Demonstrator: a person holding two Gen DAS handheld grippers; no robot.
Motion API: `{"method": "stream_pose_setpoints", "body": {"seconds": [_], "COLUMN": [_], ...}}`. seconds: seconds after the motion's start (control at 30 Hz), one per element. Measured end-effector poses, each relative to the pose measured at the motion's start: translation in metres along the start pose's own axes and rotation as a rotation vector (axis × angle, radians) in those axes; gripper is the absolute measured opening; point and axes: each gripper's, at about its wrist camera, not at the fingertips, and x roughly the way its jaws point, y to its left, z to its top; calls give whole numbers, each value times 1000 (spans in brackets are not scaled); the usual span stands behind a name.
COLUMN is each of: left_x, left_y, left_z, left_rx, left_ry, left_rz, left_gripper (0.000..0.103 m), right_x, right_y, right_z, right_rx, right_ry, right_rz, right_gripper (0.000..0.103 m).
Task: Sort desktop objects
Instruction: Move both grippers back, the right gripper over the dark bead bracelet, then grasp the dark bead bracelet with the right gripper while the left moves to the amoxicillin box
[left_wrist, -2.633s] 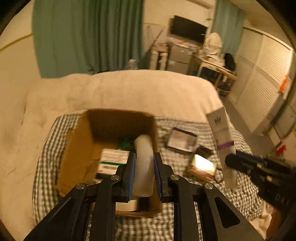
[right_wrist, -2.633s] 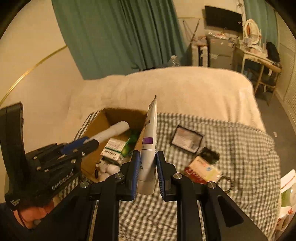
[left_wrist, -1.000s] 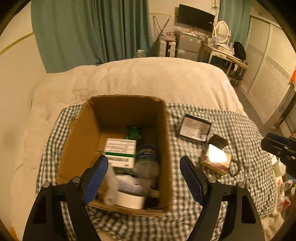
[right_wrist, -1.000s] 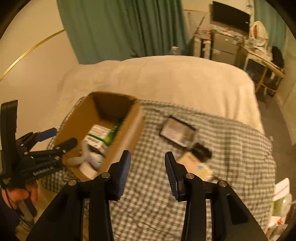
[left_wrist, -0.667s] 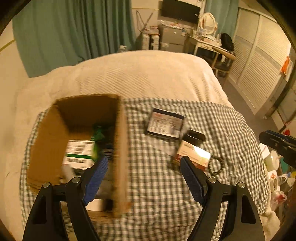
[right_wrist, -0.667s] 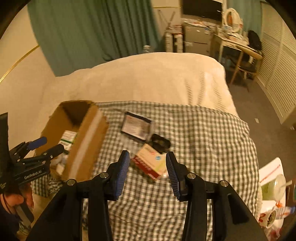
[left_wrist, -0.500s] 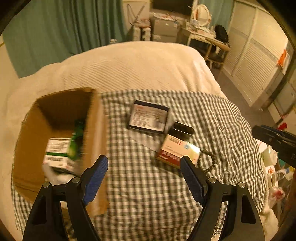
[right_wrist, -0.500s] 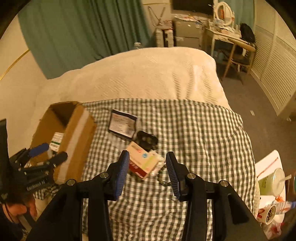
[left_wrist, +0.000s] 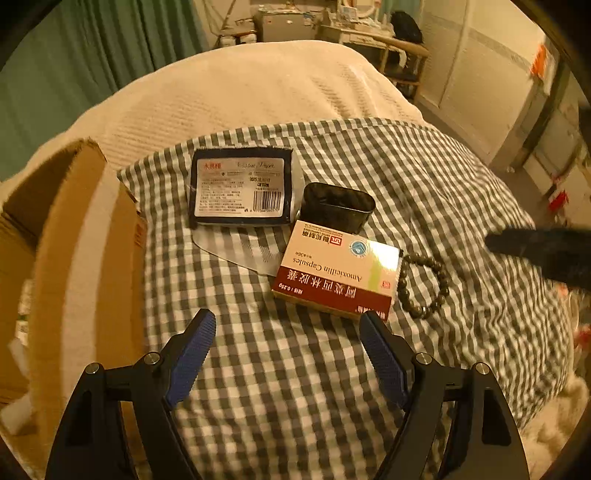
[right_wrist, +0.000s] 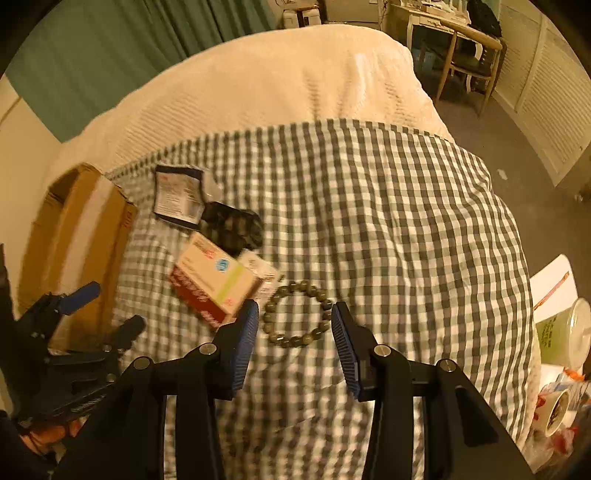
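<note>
Two empty grippers hang over a checked cloth (left_wrist: 424, 166) strewn with small items.

In the left wrist view, a cardboard box (left_wrist: 81, 258) fills the left edge; the left gripper (left_wrist: 284, 328), lower centre, stands wide and touches nothing, a tissue pack (left_wrist: 240, 188) and capsule box (left_wrist: 336, 273) above its fingers. In the right wrist view, the right gripper (right_wrist: 291, 321) is partly open, a bead bracelet (right_wrist: 297, 314) framed between its fingertips, untouched.
</note>
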Motion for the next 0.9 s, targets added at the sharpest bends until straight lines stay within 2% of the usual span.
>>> {"method": "stream_pose_setpoints", "body": {"seconds": [0.17, 0.3, 0.57, 0.63, 0.67, 0.7, 0.8, 0.9], "left_x": [20, 35, 54, 56, 57, 57, 56, 53], "left_y": [11, 12, 4, 2, 1, -1, -7, -14], "left_z": [2, 4, 5, 5, 5, 5, 7, 10], "left_rx": [-111, -159, -229, -251, -258, -264, -298, -345], "left_ry": [-11, 17, 62, 74, 78, 81, 91, 101], "left_rz": [-63, -69, -50, -54, -53, -53, -53, -42], "left_gripper": [83, 83, 83, 83, 83, 83, 83, 83], "right_x": [43, 77, 113, 117, 116, 114, 105, 93], "right_y": [-17, -32, -36, -34, -32, -29, -24, -31], "right_z": [-14, -26, -29, -29, -29, -30, -33, -37], "right_rx": [24, 67, 73, 55, 38, 7, -30, 2], "right_ry": [57, 101, 132, 126, 118, 104, 65, 27], "right_rz": [-6, 23, 30, 25, 18, 17, -1, 17], "right_gripper": [41, 41, 41, 36, 20, 13, 11, 11]}}
